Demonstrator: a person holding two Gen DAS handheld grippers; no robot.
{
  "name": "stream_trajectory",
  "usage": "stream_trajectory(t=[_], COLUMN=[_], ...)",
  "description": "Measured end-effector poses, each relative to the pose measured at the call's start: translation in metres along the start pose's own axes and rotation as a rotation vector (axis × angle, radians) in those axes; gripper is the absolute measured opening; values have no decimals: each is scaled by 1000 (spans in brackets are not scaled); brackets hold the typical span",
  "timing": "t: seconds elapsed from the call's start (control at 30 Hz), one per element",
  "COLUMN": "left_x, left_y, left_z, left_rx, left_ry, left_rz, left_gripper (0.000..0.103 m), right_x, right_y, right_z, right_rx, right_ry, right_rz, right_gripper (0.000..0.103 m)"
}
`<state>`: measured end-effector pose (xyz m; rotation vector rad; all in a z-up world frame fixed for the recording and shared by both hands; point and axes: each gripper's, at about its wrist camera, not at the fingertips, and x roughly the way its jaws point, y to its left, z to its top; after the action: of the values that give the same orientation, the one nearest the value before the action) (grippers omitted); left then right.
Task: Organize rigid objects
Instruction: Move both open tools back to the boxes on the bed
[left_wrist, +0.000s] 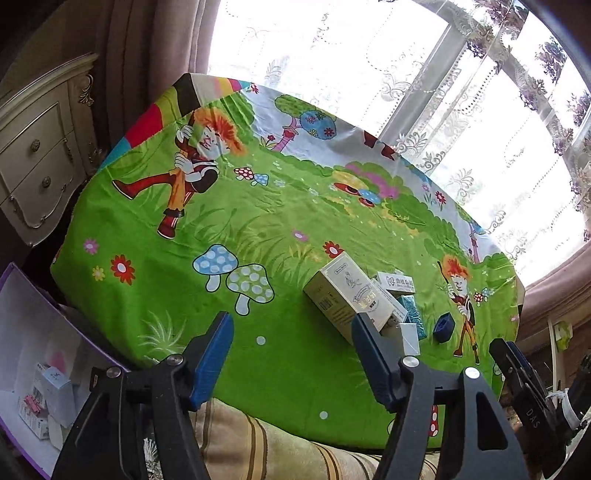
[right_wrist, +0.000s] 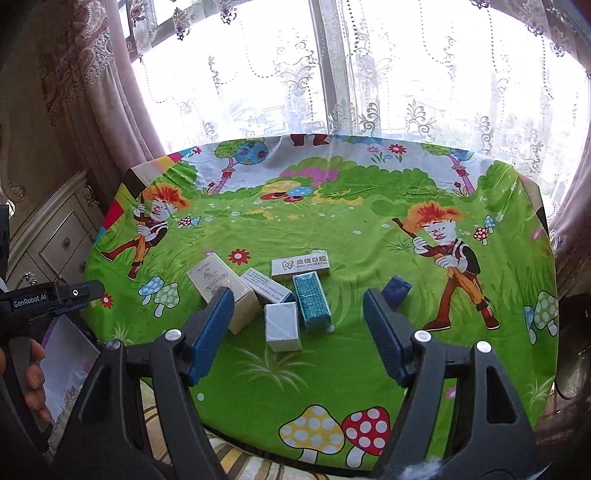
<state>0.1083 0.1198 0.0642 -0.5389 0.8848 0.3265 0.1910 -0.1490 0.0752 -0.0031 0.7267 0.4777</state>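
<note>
A cluster of small boxes lies on the cartoon tablecloth (right_wrist: 332, 369): a tall cream box (right_wrist: 225, 291), a white printed box (right_wrist: 266, 286), a white dental box (right_wrist: 300, 266), a teal glitter box (right_wrist: 311, 304), a small plain white box (right_wrist: 282, 325) and a dark blue block (right_wrist: 396, 290). My right gripper (right_wrist: 298, 299) hovers open in front of them, empty. My left gripper (left_wrist: 291, 320) is open and empty too. It sits left of the cream box (left_wrist: 347, 299), and its right finger overlaps that box's near end in this view.
A purple-edged open box (left_wrist: 22, 332) with several small cartons inside stands low at the left, beside the table. A cream cabinet (left_wrist: 37, 166) with drawers is behind it. Lace curtains and a window line the far side. A striped cushion (left_wrist: 258, 443) lies under the near edge.
</note>
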Motion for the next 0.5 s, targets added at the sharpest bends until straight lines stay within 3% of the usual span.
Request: stream_trajectory(t=[0.2,0.3,0.4,0.5], left_x=[30,48,64,77], left_y=[-33,-51,-80,-95], left_z=[10,14,14,5], left_rx=[1,51,265,429], left_ry=[51,70,53,76], left_rz=[0,13,32,1], left_gripper=[78,83,86,89], right_x=[4,8,16,24], right_y=[-52,-78,-95,-104], right_z=[-1,-4,-9,-13], right_rx=[118,210,256,253], right_ry=[5,16,38,66], right_rz=[-50,-85,-106,-131], right_gripper=[75,75,76,78])
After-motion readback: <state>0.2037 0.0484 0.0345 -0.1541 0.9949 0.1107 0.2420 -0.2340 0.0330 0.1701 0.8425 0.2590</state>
